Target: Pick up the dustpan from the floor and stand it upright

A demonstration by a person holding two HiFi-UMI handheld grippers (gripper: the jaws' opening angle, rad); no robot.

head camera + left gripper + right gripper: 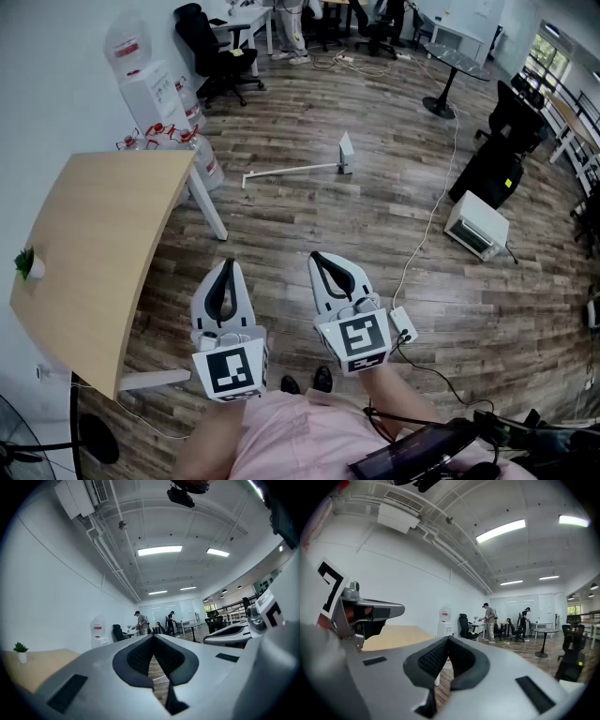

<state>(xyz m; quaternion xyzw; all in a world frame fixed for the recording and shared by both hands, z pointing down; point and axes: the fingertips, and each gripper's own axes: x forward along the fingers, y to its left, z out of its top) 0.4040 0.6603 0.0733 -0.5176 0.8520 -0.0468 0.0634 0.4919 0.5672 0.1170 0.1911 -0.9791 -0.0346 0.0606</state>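
The white long-handled dustpan point(345, 154) lies on the wood floor in the head view, its thin handle point(291, 171) stretching left. Both grippers are held low in front of the person, well short of the dustpan. The left gripper point(229, 262) is shut with nothing in it, and its dark pads point(140, 656) meet at the tip in the left gripper view. The right gripper point(317, 255) is also shut and empty. Its pads point(433, 658) touch at the tip in the right gripper view. Both point toward the far end of the room.
A light wooden table point(94, 244) with a white leg point(208, 206) stands at the left, beside a water dispenser point(150, 89) and bottles. A white box appliance point(477, 225) and a white cable point(427, 234) lie at the right. Office chairs, a round table and people are far back.
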